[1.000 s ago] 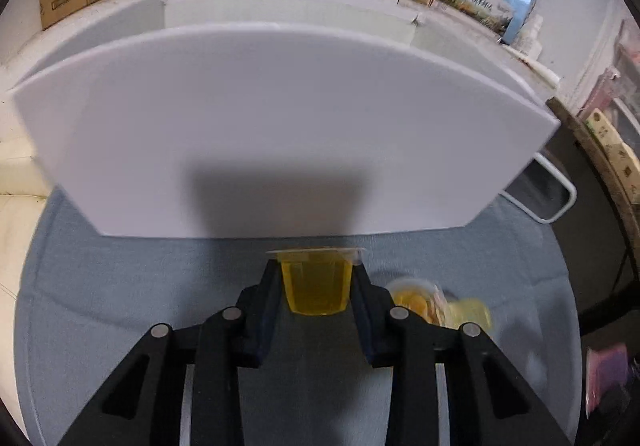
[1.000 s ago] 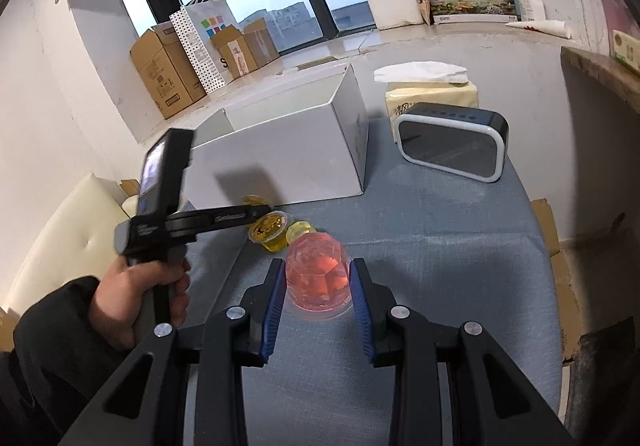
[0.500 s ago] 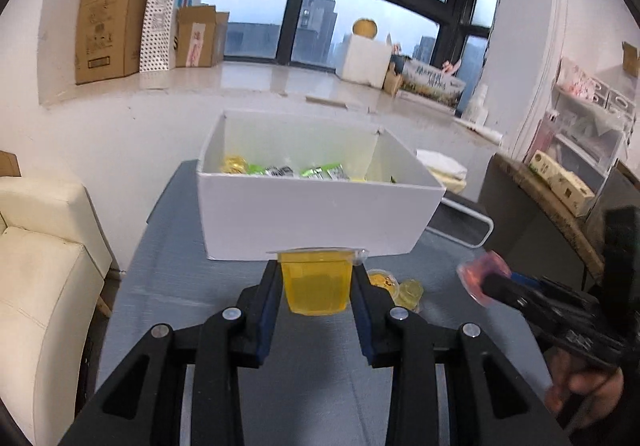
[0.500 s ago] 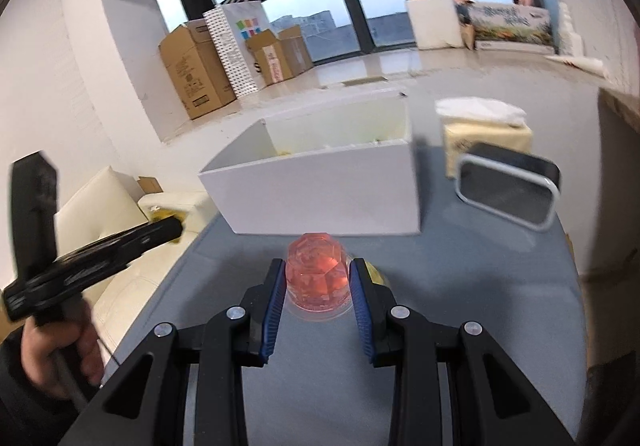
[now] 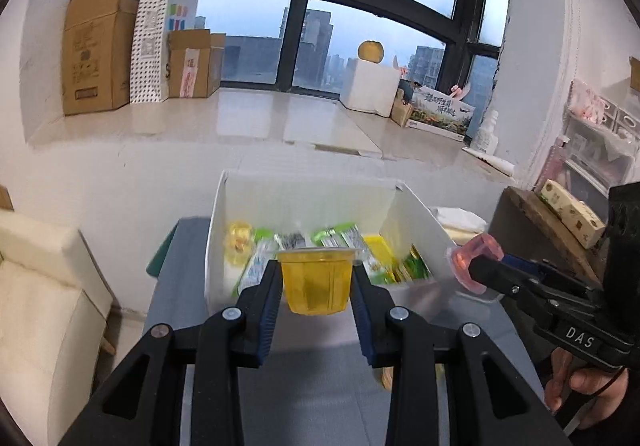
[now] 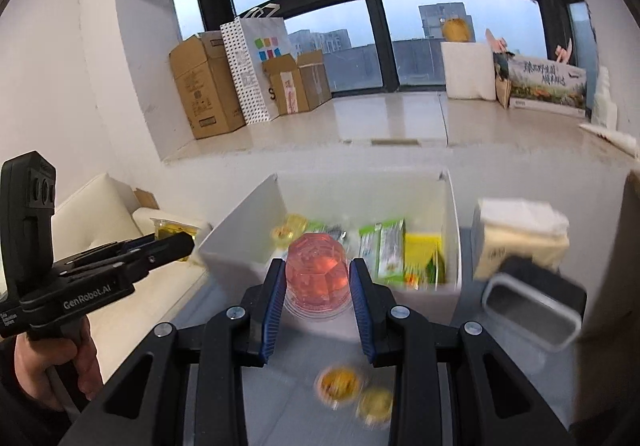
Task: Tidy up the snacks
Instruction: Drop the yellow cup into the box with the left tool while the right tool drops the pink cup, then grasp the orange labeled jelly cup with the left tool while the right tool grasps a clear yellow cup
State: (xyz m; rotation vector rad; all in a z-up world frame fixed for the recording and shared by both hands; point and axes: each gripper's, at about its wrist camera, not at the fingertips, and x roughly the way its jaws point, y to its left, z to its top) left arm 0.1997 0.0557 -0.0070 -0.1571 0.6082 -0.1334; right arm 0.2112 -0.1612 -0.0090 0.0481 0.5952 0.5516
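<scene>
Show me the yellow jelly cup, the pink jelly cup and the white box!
yellow jelly cup (image 5: 316, 282), left wrist view, front wall.
pink jelly cup (image 6: 318, 270), right wrist view, its side.
white box (image 5: 416, 214), left wrist view, right inner wall.

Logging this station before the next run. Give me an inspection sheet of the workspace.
Surface: grey table.
Job's things: open white box holds snack packets and a jelly cup; two yellow cups loose on the table in front of it.
Clutter: tissue box, dark-rimmed object to the right of the box.
Grippers: left gripper shut on yellow jelly cup; right gripper shut on pink jelly cup.
Cables: nothing seen.
Surroundings: window ledge with cardboard boxes, cream sofa at left.
</scene>
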